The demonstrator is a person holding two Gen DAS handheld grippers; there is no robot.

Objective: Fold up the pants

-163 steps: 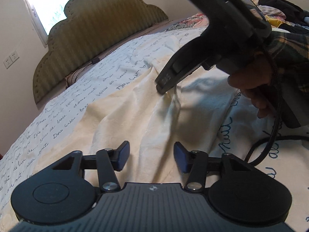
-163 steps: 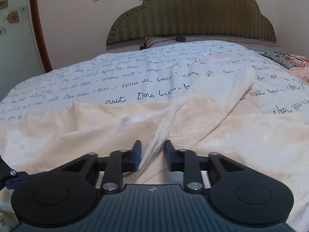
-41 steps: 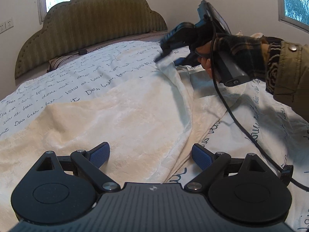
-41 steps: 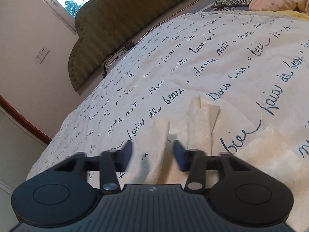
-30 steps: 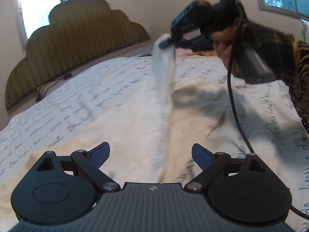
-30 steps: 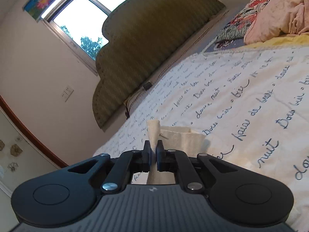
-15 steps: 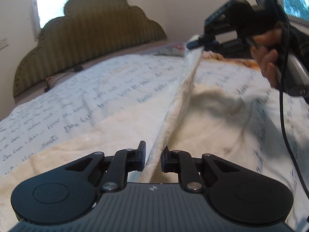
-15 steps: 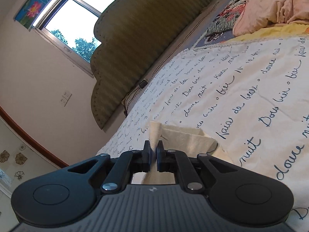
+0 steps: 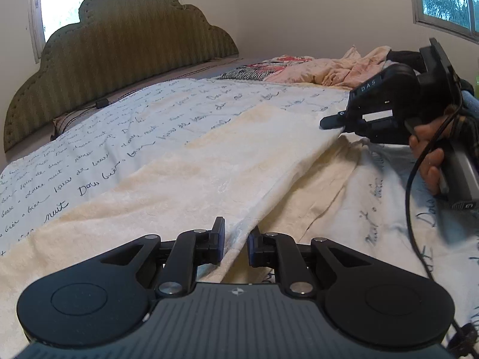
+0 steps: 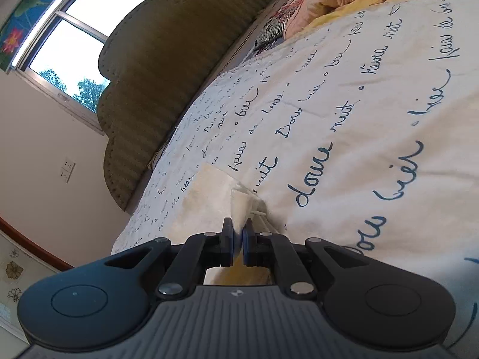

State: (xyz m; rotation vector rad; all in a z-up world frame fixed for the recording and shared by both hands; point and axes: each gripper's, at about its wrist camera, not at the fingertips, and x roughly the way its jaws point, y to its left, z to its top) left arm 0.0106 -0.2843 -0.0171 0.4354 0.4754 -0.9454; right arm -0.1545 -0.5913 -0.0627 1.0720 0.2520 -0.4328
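Your left tongs [image 9: 235, 243] pinch the near edge of the cream textured fabric pants [image 9: 227, 161] on the bed; right tongs [image 9: 329, 124] clamp the far edge at 2 o'clock. Long axis runs between them.

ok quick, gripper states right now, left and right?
Left gripper: closed on the near edge of the cream pants.
Right gripper: closed, pinching the far corner of the pants, held just above the bedspread.
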